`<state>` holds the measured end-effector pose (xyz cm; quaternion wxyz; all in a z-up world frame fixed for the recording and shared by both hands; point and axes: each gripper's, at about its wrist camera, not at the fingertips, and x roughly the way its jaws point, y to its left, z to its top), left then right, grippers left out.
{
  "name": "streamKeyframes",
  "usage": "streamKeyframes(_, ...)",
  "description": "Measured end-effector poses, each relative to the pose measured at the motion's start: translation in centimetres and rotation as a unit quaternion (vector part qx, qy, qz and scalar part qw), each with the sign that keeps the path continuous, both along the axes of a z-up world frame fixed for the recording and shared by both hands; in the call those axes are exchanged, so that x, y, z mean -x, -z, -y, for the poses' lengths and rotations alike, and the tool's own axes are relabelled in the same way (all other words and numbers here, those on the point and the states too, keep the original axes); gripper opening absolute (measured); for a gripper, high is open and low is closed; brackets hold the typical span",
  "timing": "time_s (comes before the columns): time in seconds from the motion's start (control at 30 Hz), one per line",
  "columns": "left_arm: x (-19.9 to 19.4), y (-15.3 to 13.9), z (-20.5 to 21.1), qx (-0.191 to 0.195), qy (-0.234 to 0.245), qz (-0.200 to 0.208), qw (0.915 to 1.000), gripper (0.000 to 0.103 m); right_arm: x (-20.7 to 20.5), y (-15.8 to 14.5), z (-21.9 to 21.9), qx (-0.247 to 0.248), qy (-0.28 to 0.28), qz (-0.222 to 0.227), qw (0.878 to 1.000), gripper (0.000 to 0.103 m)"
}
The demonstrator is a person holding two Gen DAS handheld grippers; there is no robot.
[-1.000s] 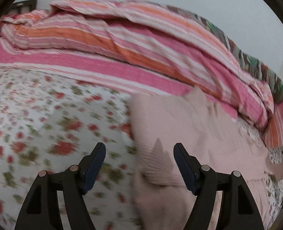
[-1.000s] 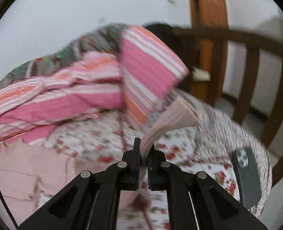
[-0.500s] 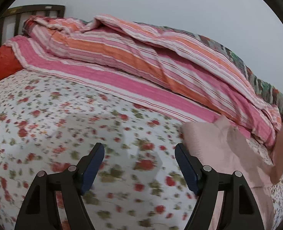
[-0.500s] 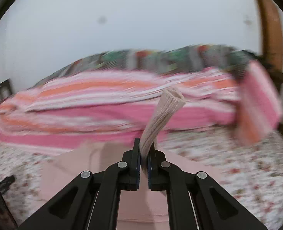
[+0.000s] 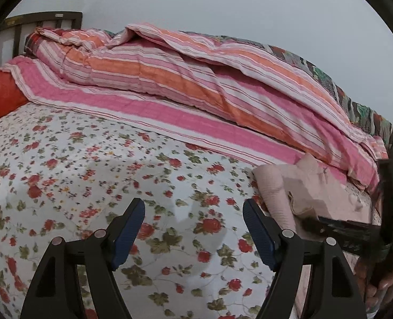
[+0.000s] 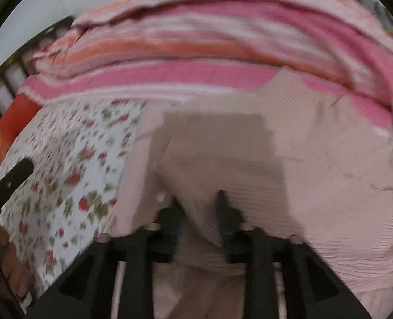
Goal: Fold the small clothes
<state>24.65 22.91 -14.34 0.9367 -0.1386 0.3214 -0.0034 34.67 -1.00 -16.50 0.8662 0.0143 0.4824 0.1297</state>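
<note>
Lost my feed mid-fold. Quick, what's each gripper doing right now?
Left gripper: open, empty, over the sheet.
Right gripper: jaws just opening, apart now; pink garment lies between them, no longer clamped.

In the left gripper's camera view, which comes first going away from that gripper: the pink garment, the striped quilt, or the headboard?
From the left gripper:
1. Pink garment, just off to the right on the flowered sheet.
2. Striped quilt, heaped across the bed behind it.
3. Headboard, top left, beyond the quilt's end.

Black left gripper point(image 5: 193, 228), blue ribbed pads point(image 5: 128, 232), silver screws, triangular cut-outs
</note>
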Motion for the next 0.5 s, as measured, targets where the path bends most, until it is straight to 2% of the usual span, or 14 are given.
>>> streamKeyframes(0.03,0.0,0.1,0.2,0.003,0.007,0.000,1.0000,0.074,0.6,-0.6,0.5,-0.015,0.000,0.003,1.000,0.041)
streamKeyframes(0.07,-0.1,0.1,0.6,0.008,0.016,0.000,0.9998,0.074,0.9,-1.2,1.1,-0.031,0.002,0.008,0.999,0.053)
streamKeyframes(0.13,-0.3,0.2,1.3,0.028,0.038,-0.001,0.9989,0.074,2.1,-2.8,3.2,-0.066,0.010,0.025,0.997,0.065)
streamKeyframes(0.2,-0.5,0.2,2.3,0.047,0.061,-0.001,0.9970,0.073,3.4,-4.3,5.6,-0.081,0.022,0.046,0.995,0.066)
streamKeyframes(0.27,-0.8,0.0,3.6,0.054,0.078,0.000,0.9955,0.073,5.3,-5.7,8.7,-0.073,0.037,0.070,0.994,0.066)
streamKeyframes(0.4,-1.3,-0.3,6.9,0.049,0.110,0.005,0.9927,0.073,8.7,-6.6,15.5,-0.013,0.113,0.122,0.986,0.066)
streamKeyframes(0.5,-1.6,-0.4,9.6,0.064,0.146,0.002,0.9872,0.073,10.2,-5.8,20.0,0.024,0.160,0.128,0.978,0.066)
